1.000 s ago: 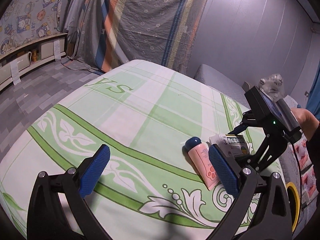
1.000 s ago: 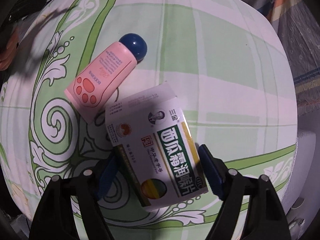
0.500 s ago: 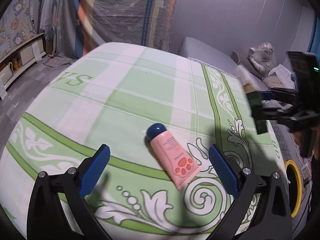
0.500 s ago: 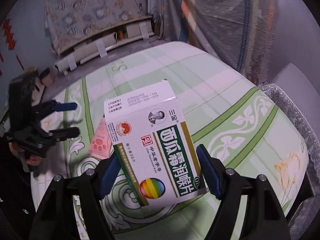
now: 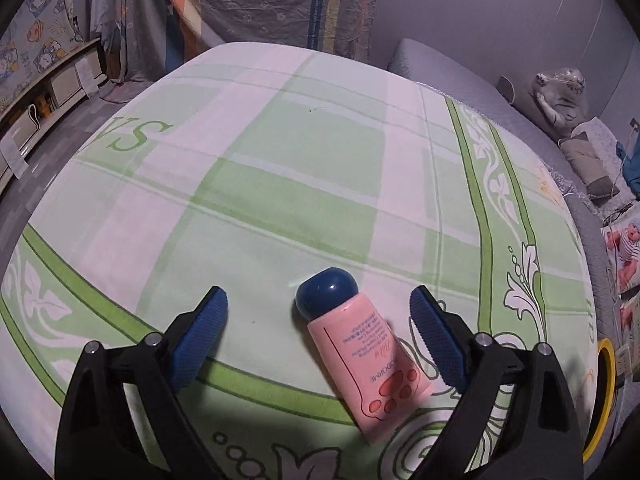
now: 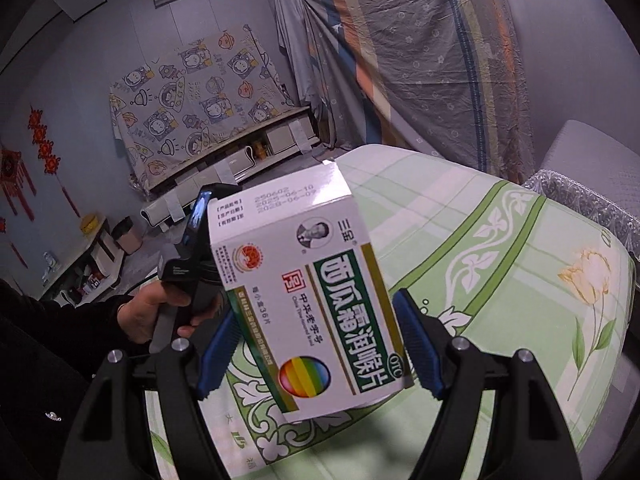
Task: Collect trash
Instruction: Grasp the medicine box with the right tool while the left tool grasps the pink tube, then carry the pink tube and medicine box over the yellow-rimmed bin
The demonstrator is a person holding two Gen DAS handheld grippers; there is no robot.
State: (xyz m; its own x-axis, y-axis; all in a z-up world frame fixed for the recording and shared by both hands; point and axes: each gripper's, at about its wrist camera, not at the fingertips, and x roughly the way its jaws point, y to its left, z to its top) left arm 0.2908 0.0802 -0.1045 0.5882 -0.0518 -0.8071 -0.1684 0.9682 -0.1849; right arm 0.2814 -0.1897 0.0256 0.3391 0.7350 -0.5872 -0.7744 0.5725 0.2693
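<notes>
Bed [image 5: 304,168] with green-patterned cover carried a pink tube [image 5: 370,364], blue cap pointing away, near its front edge. Left gripper [image 5: 319,322] stood wide open, the tube lying between its fingers. Right gripper [image 6: 318,346] was clamped on a medicine box [image 6: 316,300], raised above the bed

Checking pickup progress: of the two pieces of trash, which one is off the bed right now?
The medicine box, clamped in the right gripper above the bed. The pink tube lies flat on the sheet between the open left gripper's fingers.
</notes>
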